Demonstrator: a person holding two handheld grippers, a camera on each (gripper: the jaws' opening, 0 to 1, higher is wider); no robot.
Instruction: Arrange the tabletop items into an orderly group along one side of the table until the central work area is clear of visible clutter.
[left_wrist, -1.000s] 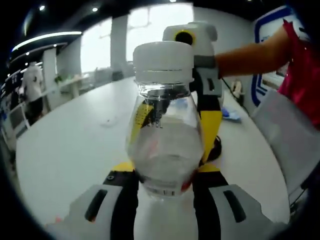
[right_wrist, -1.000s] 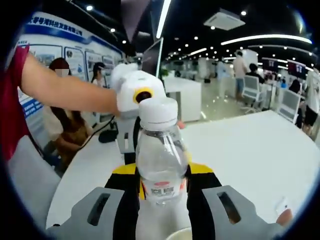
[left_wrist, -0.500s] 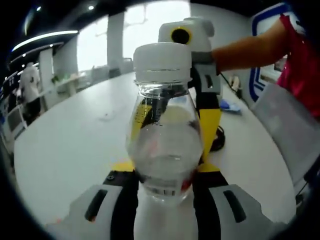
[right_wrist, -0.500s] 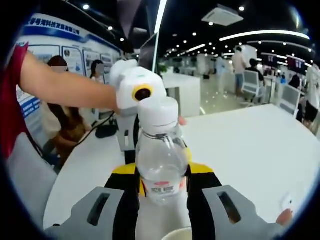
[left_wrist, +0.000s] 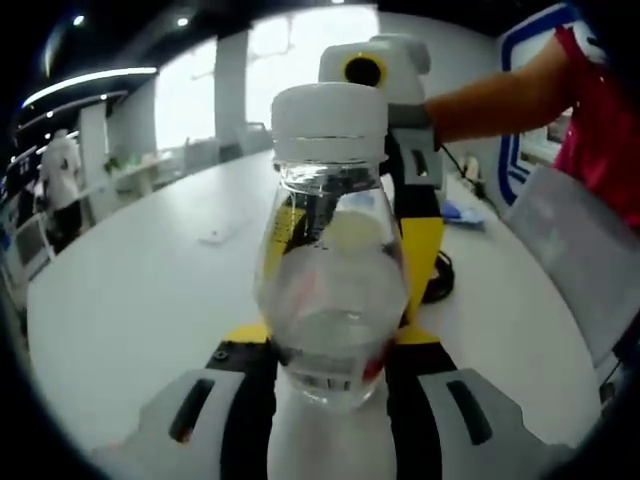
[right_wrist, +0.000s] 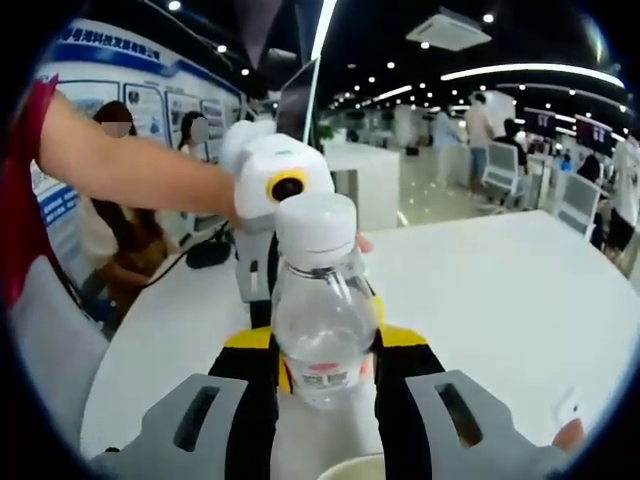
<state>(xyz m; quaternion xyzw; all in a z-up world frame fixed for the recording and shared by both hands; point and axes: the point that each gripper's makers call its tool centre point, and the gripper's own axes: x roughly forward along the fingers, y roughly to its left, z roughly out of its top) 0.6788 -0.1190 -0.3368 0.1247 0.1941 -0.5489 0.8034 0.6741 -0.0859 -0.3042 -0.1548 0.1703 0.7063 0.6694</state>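
Both grippers clamp one clear bottle (left_wrist: 330, 290) from opposite sides above the white table (left_wrist: 130, 300): the left gripper (left_wrist: 330, 385) holds its lower body, and the right gripper (right_wrist: 325, 385) faces it doing the same. Uneven pulling could twist the bottle loose, dropping it to roll across the table.

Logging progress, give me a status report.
Left claw and right claw both shut on the bottle, above the table. Nothing blocking.
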